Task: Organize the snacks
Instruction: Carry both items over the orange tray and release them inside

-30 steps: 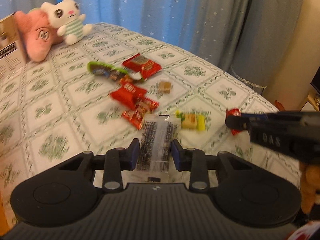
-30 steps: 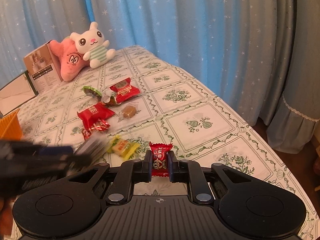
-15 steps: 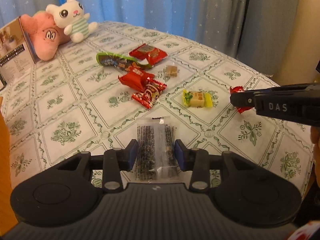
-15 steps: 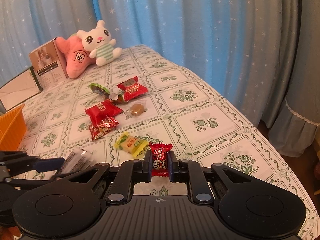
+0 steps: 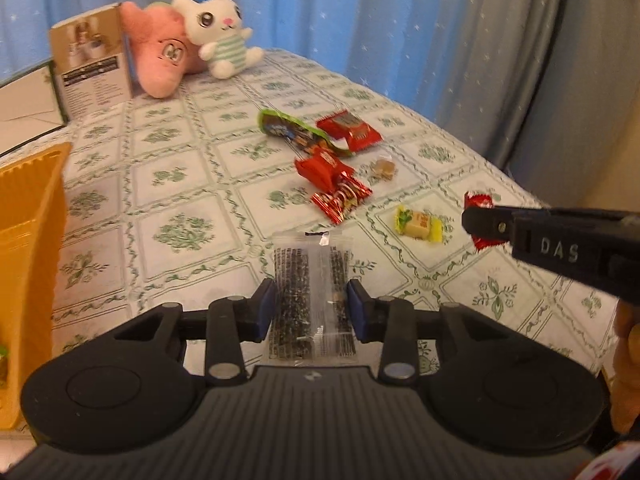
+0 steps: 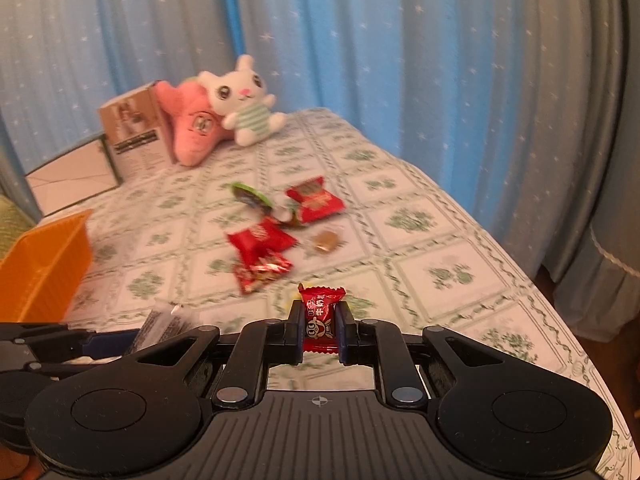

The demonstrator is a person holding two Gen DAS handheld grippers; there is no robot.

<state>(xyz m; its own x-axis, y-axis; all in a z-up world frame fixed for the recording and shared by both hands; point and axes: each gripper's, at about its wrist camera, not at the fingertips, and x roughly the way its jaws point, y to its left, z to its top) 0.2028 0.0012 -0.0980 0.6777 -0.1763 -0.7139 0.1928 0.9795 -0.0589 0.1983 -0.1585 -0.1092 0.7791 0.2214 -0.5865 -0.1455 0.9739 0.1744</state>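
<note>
Both snacks are lifted, the left gripper [image 5: 312,310] closing on the clear packet [image 5: 311,300], the right gripper [image 6: 319,330] clamped on the red candy [image 6: 320,316], so next they must go to the orange basket [image 6: 48,264] at the left.

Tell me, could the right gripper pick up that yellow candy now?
Probably not: the right gripper is already shut on a red candy, so nothing more fits, though the yellow candy lies unobstructed on the tablecloth.

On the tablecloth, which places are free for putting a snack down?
Bare cloth lies between the orange basket and the red wrappers, and along the right edge past the brown candy. The middle is crowded: green packet, red packets, yellow candy. The plush toys fill the far corner.
</note>
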